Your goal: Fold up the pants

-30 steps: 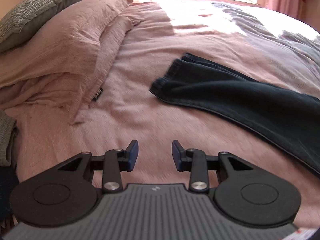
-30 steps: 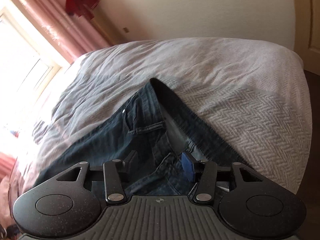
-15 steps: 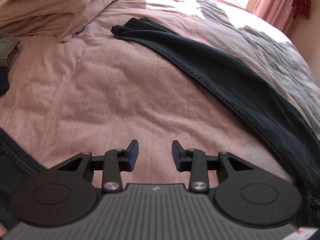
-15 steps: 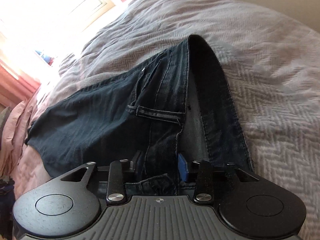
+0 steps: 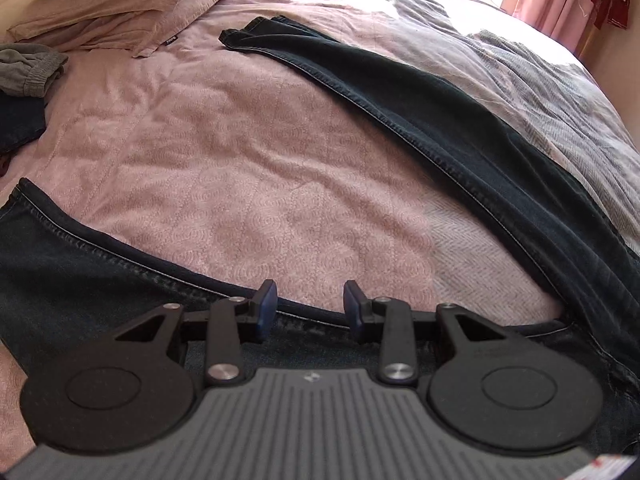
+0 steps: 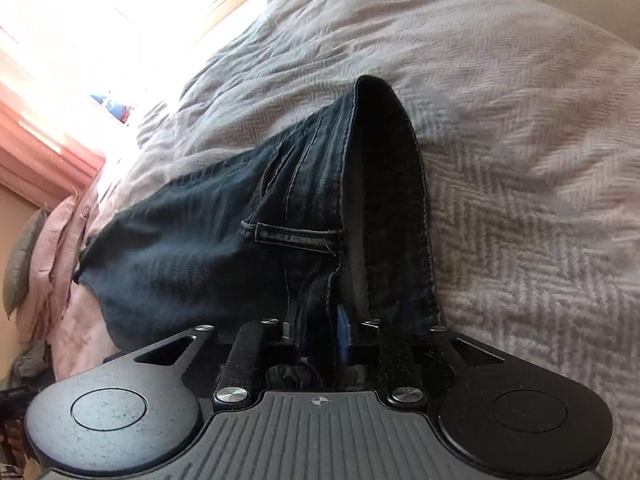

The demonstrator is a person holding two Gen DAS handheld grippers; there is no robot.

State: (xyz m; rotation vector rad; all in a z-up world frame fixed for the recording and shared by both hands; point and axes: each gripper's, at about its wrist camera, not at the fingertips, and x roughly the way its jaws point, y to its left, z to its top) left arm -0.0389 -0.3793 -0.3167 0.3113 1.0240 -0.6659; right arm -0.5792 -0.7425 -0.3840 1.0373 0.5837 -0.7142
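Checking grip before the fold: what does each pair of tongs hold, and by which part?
Right tongs, jaws opening: dark blue denim jeans bunched between them at the waistband end. Left tongs: open, nothing held, above a jeans leg seam.

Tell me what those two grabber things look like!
Both match: the left gripper and right gripper are black, with two round discs, silver screws, a grey ribbed plate bearing a tiny round mark, and blue pads on the fingers.
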